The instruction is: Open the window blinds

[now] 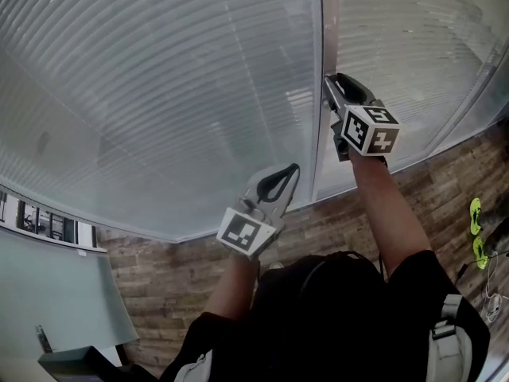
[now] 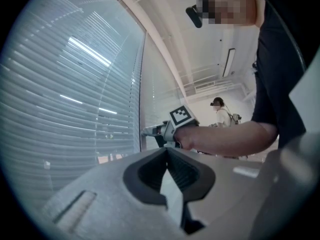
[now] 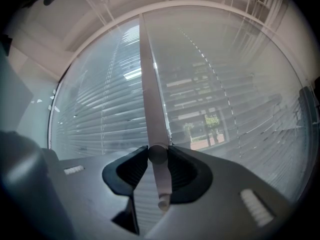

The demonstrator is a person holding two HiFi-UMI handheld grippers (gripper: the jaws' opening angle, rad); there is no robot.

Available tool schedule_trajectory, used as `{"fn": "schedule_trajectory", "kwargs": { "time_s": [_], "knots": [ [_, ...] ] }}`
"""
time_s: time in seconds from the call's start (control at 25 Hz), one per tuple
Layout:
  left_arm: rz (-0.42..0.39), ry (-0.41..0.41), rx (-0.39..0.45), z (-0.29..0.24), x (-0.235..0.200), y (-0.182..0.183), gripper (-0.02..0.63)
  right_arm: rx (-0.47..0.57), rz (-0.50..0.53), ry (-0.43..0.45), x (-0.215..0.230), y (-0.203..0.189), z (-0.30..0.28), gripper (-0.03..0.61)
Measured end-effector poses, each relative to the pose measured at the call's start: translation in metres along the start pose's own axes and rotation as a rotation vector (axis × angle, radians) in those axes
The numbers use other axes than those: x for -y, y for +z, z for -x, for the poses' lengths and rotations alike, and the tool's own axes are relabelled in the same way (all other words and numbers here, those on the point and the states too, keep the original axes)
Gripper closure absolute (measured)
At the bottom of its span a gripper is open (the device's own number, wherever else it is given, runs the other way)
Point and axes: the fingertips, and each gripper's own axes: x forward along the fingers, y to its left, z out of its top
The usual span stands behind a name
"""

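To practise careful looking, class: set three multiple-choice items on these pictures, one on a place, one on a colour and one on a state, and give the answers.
1. Where is the wand?
A. hanging free
B. in the right gripper
C. on a sill

2. What is the floor?
A. brown wood
B. white tile
C. green carpet

3. How is the left gripper?
A. open wide
B. shut on a cord
C. shut, empty

Answers:
1 B: in the right gripper view its jaws press on the wand.
2 A: the head view shows brown planks below the blinds.
3 C: in the left gripper view its jaws meet with nothing between them.
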Motion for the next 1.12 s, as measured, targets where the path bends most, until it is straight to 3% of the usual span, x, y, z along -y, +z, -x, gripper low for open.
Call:
{"fn": "schedule_trajectory", "kwargs": {
  "time_s": [0.68,0.76,0.84,0.96,1.12],
  "knots": [
    [-0.002,-0.023,-0.002,-0.004,0.0,0.003,0.609,0.008,-0.026,0.003,0.0,0.001,0.001,0.448],
    [-0.003,-0.026,-0.003,-0.003,0.001,0.002,0.609,0.006,0.013,0.007,0.002,0.001,0.002,0.441],
    [-0.001,-0.032,-0.002,-0.003,0.002,0.002,0.609,0.001,0.083,0.006,0.003,0.002,0.004,0.38],
    [0.004,-0.045,-0.006,-0.005,0.005,0.0,0.609,-0.019,0.169,0.023,0.002,0.002,0.009,0.343],
    [0.005,-0.074,-0.009,-0.009,0.012,-0.002,0.609,-0.058,0.301,0.037,0.003,-0.002,0.013,0.322]
  ]
}}
